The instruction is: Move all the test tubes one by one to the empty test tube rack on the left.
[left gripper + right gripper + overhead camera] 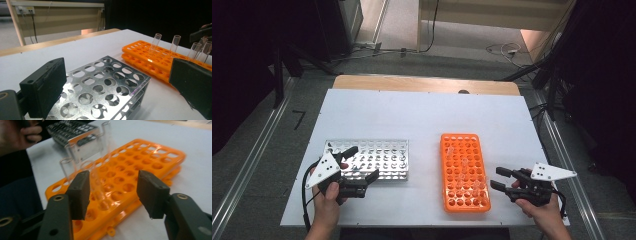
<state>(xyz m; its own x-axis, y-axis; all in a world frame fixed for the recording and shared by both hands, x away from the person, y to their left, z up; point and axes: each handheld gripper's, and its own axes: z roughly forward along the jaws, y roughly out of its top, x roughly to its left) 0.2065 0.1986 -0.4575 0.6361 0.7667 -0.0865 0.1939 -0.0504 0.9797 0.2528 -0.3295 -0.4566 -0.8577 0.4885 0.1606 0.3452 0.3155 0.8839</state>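
1. White table (422, 120); two tube racks on it, well apart from each other.
2. Metal test-tube rack (384, 159) lies toward the person's left. Holes look empty in the left gripper view (100, 90).
3. Orange plastic test-tube rack (464, 172) lies right of centre, long side running away from the person.
4. Clear glass test tubes (175, 43) stand upright in the orange rack (145, 57); at least four seen in the left gripper view. In the right gripper view they stand just beyond the jaws (72, 166).
5. Left gripper (360, 164): held in the left hand (328, 200) over the near edge of the metal rack. Jaws spread wide, nothing between them, pads touching nothing.
6. Right gripper (498, 178): held in the right hand (542, 212), just beside the near right edge of the orange rack, pointing toward it. Jaws partly apart; no tube clamped. Pads (80, 192) hover above the rack's near rows (120, 182).
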